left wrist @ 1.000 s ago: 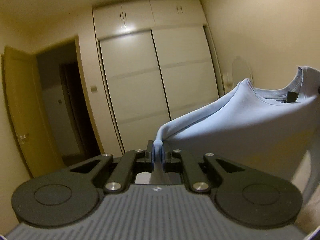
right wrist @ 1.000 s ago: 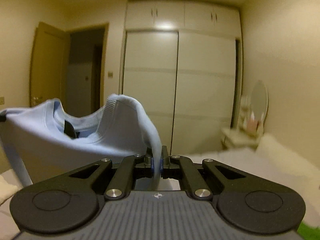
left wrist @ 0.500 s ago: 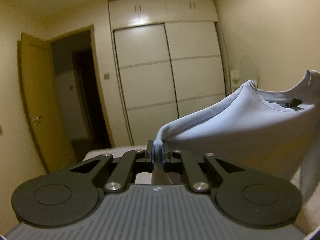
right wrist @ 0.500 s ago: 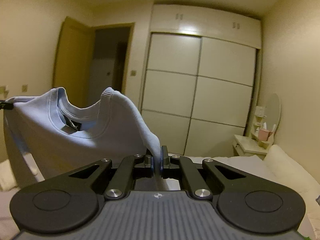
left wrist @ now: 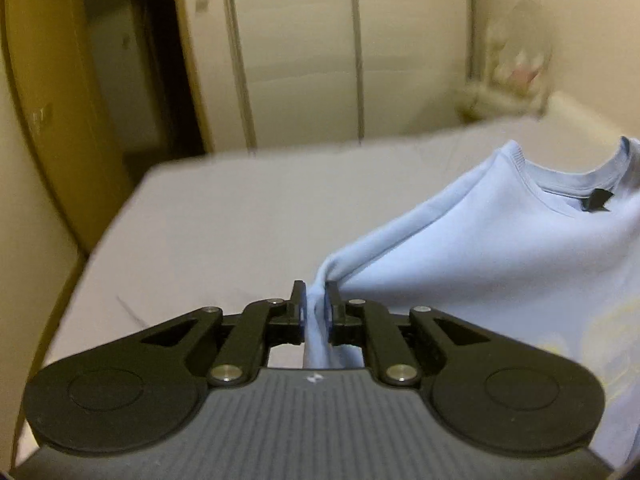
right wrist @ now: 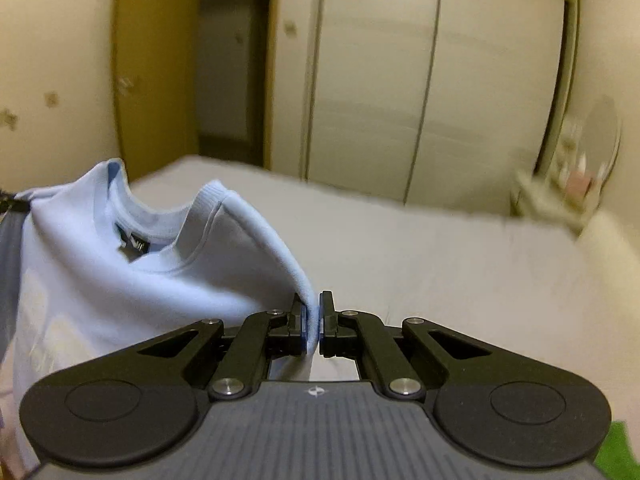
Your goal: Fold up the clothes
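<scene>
The sweatshirt (left wrist: 500, 256) hangs between the left gripper (left wrist: 315, 300) and the right gripper (right wrist: 313, 312), a shoulder pinched in each, above the bed (left wrist: 224, 220). Beyond the bed's far edge stands the wardrobe (right wrist: 432, 80), the doorway (right wrist: 232, 60) to its left.

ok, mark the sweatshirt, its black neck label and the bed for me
sweatshirt (left wrist: 500, 264): left wrist view, on the chest panel.
black neck label (right wrist: 134, 246): right wrist view, on the tag inside the collar.
bed (right wrist: 440, 264): right wrist view, on bare sheet right of the sweatshirt.

The right hand-held gripper (right wrist: 313, 322) pinches the light-blue sweatshirt's (right wrist: 140, 280) shoulder above the bed (right wrist: 440, 264).
</scene>
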{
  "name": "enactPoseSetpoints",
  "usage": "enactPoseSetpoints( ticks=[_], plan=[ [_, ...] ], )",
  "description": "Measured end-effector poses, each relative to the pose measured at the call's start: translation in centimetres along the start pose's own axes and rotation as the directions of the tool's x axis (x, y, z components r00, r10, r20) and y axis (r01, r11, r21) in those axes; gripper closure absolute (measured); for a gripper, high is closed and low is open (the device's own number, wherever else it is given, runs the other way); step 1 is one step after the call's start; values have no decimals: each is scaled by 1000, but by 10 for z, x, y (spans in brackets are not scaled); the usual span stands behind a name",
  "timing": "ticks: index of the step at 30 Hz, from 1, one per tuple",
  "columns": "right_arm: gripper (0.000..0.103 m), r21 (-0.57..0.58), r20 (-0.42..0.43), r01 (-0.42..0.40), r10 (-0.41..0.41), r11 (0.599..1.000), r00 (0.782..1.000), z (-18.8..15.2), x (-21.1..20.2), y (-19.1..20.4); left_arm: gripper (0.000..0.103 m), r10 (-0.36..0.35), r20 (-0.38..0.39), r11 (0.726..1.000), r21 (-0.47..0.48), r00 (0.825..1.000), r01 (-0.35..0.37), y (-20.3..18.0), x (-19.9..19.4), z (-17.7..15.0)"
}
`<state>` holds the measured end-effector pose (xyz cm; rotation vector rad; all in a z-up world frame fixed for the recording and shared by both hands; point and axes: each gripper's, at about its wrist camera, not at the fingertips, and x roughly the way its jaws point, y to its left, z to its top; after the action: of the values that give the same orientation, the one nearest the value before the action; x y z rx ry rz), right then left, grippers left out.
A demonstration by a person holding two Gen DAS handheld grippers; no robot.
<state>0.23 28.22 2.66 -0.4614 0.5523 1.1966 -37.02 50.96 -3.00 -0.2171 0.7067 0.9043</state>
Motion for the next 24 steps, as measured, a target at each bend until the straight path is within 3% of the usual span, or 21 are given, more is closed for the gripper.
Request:
enactPoseSetpoints(
  ticks=[1,2,4,6,7,9,10,11,13,17,20,22,24],
  plan=[
    [93,32,-55,18,-16,999,998,-1,41,-7,85,13,-48,1000,8,999,-13,-2,41,-1],
    [76,63,-111,38,-31,997,993,-2,82,-14,81,36,-97,999,10,995,-36,-4,79,-2],
    [53,104,-234,108,-81,989,969,-12,157,-22,81,101,-175,995,30,979,-98,-9,147,-4],
    [53,122,-315,160,-115,979,942,-27,208,-22,81,149,-228,989,33,962,-146,-8,182,-16],
    [51,138,-323,164,-112,977,940,-35,215,-22,81,140,-245,990,7,959,-143,-4,190,-21],
    [34,174,-310,155,-95,972,946,-50,216,-20,81,101,-273,993,-35,957,-115,-1,188,-39],
    [16,186,-300,158,-97,970,949,-58,214,-20,81,79,-288,994,-47,954,-97,-1,186,-48],
    [11,193,-287,166,-106,967,952,-66,209,-21,81,58,-305,995,-58,951,-80,-2,183,-59],
    [14,236,-309,174,-96,956,946,-90,197,-22,81,26,-352,997,-63,936,-51,-8,170,-94],
    [26,297,-373,70,48,952,927,-167,156,5,82,-69,-453,994,-110,889,21,-32,128,-163],
    [39,247,-452,-58,168,967,876,-215,124,48,82,-173,-520,983,-148,836,111,-60,93,-204],
    [43,227,-502,-143,241,963,831,-244,102,82,82,-263,-551,964,-184,792,193,-77,73,-226],
    [44,194,-545,-197,273,961,793,-268,80,116,82,-322,-563,947,-182,761,266,-91,51,-244]
  ],
)
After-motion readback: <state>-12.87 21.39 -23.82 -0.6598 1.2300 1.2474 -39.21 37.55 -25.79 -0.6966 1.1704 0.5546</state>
